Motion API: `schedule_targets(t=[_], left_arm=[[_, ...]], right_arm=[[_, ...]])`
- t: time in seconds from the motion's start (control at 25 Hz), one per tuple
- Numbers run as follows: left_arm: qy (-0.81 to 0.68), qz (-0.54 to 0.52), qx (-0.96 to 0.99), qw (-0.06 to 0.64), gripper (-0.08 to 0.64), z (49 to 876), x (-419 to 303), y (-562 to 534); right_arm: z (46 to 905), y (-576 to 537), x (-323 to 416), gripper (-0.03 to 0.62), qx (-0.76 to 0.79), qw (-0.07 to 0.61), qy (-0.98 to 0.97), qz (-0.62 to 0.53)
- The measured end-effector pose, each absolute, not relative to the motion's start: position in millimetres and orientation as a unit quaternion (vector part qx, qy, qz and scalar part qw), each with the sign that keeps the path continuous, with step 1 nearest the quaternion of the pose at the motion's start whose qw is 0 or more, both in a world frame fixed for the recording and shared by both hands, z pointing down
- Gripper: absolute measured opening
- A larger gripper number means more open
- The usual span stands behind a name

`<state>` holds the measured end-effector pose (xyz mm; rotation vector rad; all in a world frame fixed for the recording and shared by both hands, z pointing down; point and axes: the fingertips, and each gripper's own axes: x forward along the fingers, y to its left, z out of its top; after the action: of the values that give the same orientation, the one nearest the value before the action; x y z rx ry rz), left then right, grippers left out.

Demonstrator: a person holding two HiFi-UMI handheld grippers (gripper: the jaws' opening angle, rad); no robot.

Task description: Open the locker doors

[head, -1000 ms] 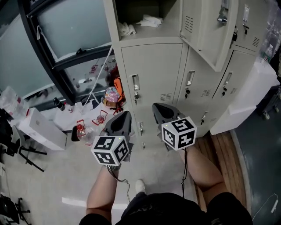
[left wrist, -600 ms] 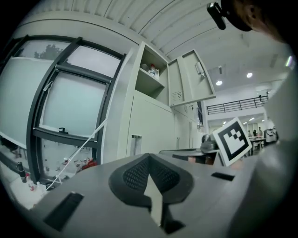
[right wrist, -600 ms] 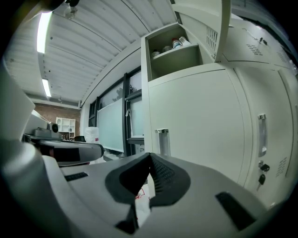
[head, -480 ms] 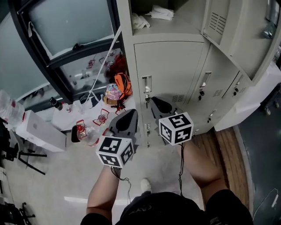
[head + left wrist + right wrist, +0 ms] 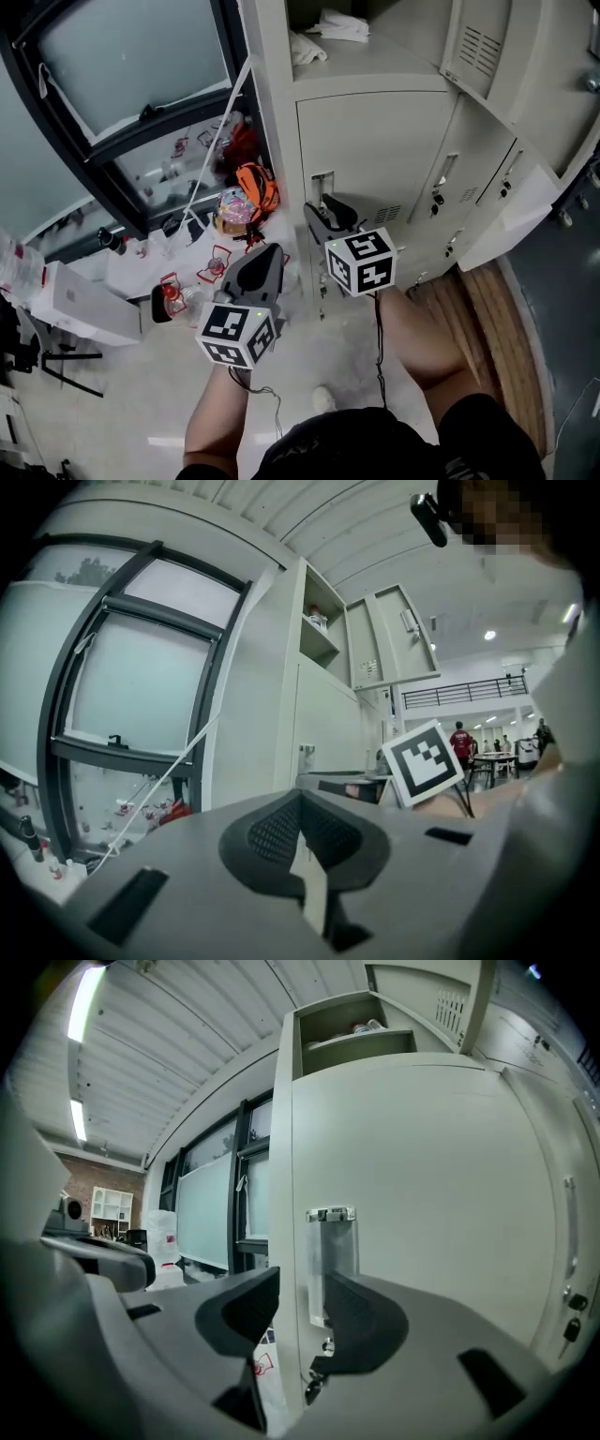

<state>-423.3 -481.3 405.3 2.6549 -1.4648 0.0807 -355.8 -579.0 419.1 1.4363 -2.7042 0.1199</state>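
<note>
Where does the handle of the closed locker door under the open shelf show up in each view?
Head view: the handle sits just above centre, at the left edge of the door.
Left gripper view: the handle is small, near the middle of the picture.
Right gripper view: the handle is large, at centre.
Shared landmark: the open shelf above that door, seen also in the left and right gripper views.

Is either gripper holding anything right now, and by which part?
Nothing is held. The right gripper has jaws that have just been opening and stand apart at the door handle, not pressing it. The left gripper is shut and empty.
</note>
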Motion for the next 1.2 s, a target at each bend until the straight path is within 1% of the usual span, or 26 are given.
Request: schedule_targets(t=[0.4,0.52,0.72,0.8,0.88,1.2], left_arm=[[-0.473,0.021,0.879,0.059,-0.002,410.8,-442.4,-500.6],[-0.471,0.021,0.879,0.064,-0.002,414.1,-443.7,-503.4],[-0.468,0.019,0.881,0.067,-0.002,416.1,-442.2,-502.0],[-0.468,0.019,0.881,0.067,-0.002,416.7,-442.0,-499.6],[-0.468,0.019,0.881,0.066,-0.002,416.0,-441.4,-496.0],[-0.472,0.014,0.88,0.06,-0.002,409.5,-435.3,-481.5]], right_arm=[[420.8,-596.0,-364.7,0.17,0.495,0.029,-0.868,0.023],[421.0,-595.1,-366.6,0.152,0.499,0.028,-0.866,0.021],[422.1,-595.0,-366.2,0.145,0.504,0.034,-0.863,0.021],[422.9,-594.5,-363.5,0.13,0.511,0.037,-0.859,0.021],[423.3,-592.6,-360.6,0.101,0.516,0.038,-0.856,0.02],[423.7,-575.1,-356.0,0.101,0.509,0.044,-0.859,0.023]])
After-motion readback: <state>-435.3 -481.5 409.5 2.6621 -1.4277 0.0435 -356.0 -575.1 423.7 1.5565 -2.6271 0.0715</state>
